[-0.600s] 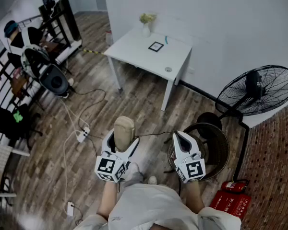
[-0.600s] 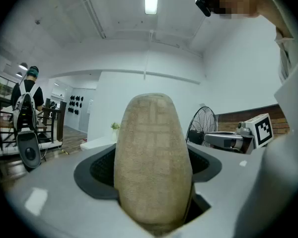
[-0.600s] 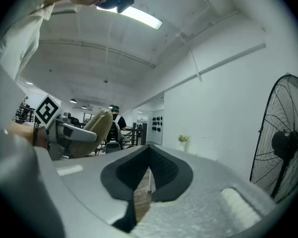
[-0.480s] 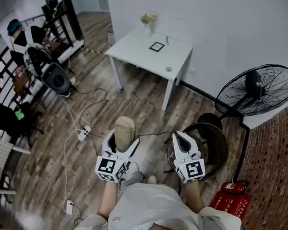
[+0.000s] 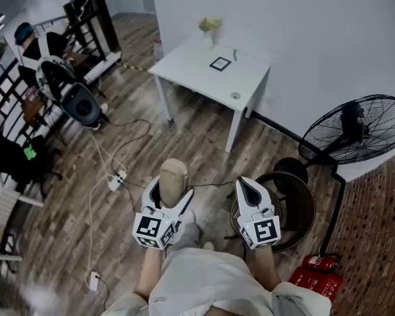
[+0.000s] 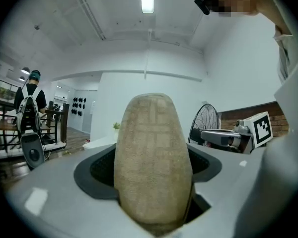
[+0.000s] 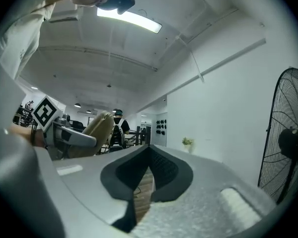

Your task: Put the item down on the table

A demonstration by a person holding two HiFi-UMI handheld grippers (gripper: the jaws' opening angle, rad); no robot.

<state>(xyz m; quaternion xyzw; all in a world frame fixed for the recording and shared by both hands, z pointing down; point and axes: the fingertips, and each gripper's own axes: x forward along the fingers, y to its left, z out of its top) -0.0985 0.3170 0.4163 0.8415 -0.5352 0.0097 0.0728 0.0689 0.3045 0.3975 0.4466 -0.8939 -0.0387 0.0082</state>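
1. Lower centre of the head view: the left gripper (image 5: 170,191) clasps the tan oblong item (image 5: 172,178) upright, jaws wide around it. The right gripper (image 5: 249,188) is pinched together and empty.
2. Since half a second ago the white worktop (image 5: 197,68) has slid slightly right in frame. This is judged an approach, with the item still well apart from it.
3. The item's material is unclear. Objects on the worktop are too small to name. The floor fan (image 5: 352,120) is cut off at right.

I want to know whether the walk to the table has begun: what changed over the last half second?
Very little. The white table and the standing fan slid slightly right in the head view, so the camera shifted. Nothing was taken or released: the left gripper still clamps the tan oval item, and the right gripper stays shut and empty.
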